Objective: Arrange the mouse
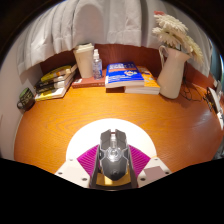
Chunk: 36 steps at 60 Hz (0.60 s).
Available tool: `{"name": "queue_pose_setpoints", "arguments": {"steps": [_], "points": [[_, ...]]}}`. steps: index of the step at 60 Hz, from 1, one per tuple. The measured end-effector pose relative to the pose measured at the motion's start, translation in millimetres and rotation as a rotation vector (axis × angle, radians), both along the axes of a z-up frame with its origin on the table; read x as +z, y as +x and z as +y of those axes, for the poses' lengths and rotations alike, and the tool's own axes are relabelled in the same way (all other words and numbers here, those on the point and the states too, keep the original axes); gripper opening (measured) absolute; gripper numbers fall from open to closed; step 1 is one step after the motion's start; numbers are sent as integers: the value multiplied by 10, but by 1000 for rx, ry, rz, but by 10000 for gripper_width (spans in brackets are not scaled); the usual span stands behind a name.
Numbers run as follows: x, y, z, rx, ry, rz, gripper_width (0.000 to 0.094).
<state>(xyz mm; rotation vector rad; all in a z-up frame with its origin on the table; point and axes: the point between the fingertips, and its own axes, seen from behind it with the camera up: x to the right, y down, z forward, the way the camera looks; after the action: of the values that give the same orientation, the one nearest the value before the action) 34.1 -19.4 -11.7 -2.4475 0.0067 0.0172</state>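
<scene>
A dark grey computer mouse (113, 153) sits lengthwise between my gripper's fingers, nose pointing away from me. The magenta pads (89, 158) press on both its sides, with no gap showing. My gripper (113, 162) is shut on the mouse over the near edge of the round wooden table (60, 130). A white rounded surface (84, 141) shows under and around the mouse. I cannot tell whether the mouse rests on it or is held above it.
At the table's far side stand a white vase of dried flowers (172, 68), a stack of blue books (130, 76), a beige box (84, 60) with a small bottle (97, 66), and more books (55, 82) at the left. Cables (198, 95) lie at the right.
</scene>
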Motion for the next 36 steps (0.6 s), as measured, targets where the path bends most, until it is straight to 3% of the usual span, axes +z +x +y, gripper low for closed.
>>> {"name": "queue_pose_setpoints", "arguments": {"steps": [3,8,10,36], "points": [[0,9,-5,0,-6,-6,538],[143,101,-7,-10,16,-41,791],[235,107,-11,-9,30,-43,832],[2038,50,-697,68,288,-14,848]]}}
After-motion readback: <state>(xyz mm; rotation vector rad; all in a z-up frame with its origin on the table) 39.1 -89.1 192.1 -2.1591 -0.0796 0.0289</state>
